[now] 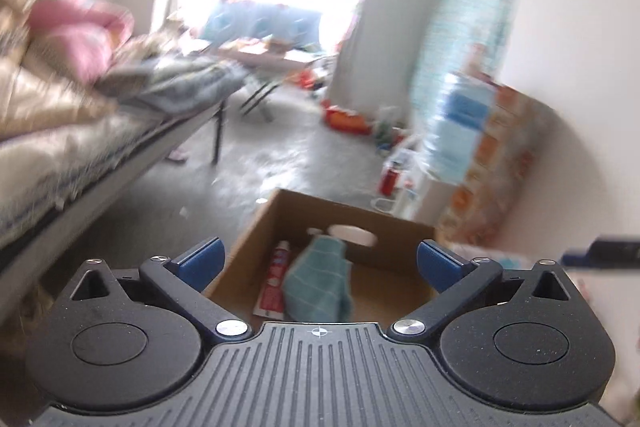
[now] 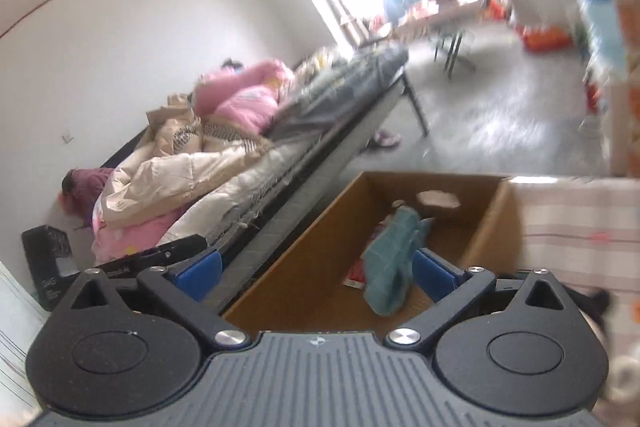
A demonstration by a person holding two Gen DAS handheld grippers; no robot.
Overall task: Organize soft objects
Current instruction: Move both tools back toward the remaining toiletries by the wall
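Note:
A teal cloth (image 1: 318,281) lies crumpled inside an open cardboard box (image 1: 376,227) on the floor, next to a red and white tube (image 1: 274,281). My left gripper (image 1: 318,261) hangs above the box with its blue pads wide apart and nothing between them. In the right wrist view the same teal cloth (image 2: 390,263) rests in the box (image 2: 492,223), over a red packet (image 2: 356,275). My right gripper (image 2: 316,267) is open above the box's near side, empty, and tilted. The left gripper's dark body (image 2: 160,253) shows at the lower left of that view.
A bed (image 2: 256,163) piled with beige and pink bedding runs along the left wall, close to the box. A patterned fabric surface (image 2: 576,227) borders the box on the right. A table (image 1: 260,57), red items and bottles (image 1: 390,175) stand farther off on the grey floor.

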